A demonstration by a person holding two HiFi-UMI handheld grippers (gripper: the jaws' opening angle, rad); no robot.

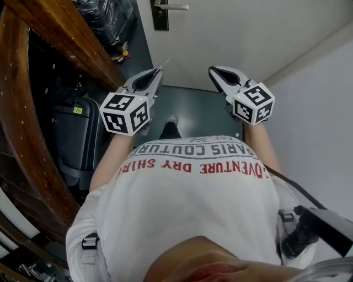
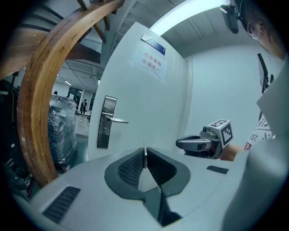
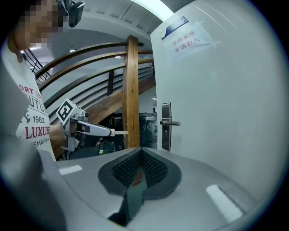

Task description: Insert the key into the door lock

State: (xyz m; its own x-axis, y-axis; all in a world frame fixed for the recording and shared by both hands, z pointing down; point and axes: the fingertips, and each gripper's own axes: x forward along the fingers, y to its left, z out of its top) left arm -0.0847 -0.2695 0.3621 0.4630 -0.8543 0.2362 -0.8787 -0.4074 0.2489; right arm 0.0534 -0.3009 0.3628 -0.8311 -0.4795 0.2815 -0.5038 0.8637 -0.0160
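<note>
Left gripper (image 1: 159,71): clamped on key (image 1: 165,61), blade projecting forward, aimed for door lock (image 1: 160,15), well apart. Right gripper (image 1: 213,71): pinched together, empty, likely idle in reserve.

Cool, even indoor light is seen throughout. Glare is thrown by a ceiling strip light (image 2: 189,16) above the white door (image 2: 135,90). Both gripper views are bent by fisheye distortion and darkened at the corners. Deep shadow is left beside the wooden rail (image 1: 22,126).
</note>
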